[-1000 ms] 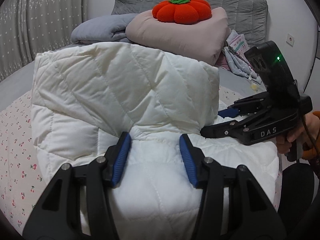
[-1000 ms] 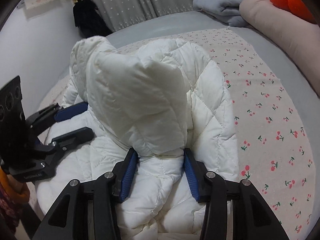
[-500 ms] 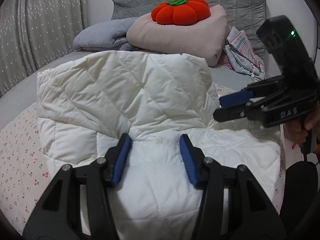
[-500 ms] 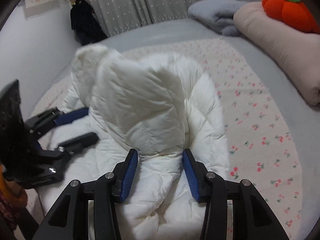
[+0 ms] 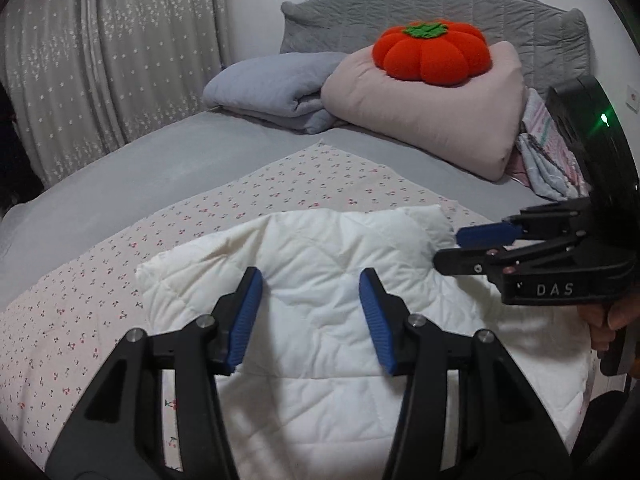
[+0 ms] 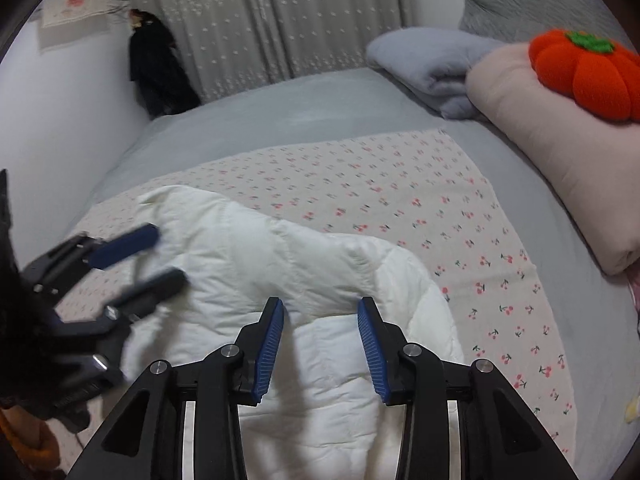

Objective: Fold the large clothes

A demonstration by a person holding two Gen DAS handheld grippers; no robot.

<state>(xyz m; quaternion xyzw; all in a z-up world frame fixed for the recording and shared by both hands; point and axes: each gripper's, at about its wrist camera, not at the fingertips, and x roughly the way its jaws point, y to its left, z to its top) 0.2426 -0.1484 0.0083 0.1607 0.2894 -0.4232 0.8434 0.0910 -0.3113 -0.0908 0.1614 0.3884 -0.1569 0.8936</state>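
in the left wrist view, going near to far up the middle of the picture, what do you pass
left gripper → white quilted jacket → cherry-print sheet → grey bedcover → pink folded duvet → orange pumpkin cushion → grey headboard

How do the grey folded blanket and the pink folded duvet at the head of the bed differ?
The grey blanket is bluish-grey and flatter; the pink duvet is pale pink and bulkier. The pink duvet carries an orange pumpkin cushion; the grey blanket carries nothing. Both lie folded on the grey bedsheet, touching.

Bedroom (bed [image 5: 248, 148], curtains [image 5: 100, 68])
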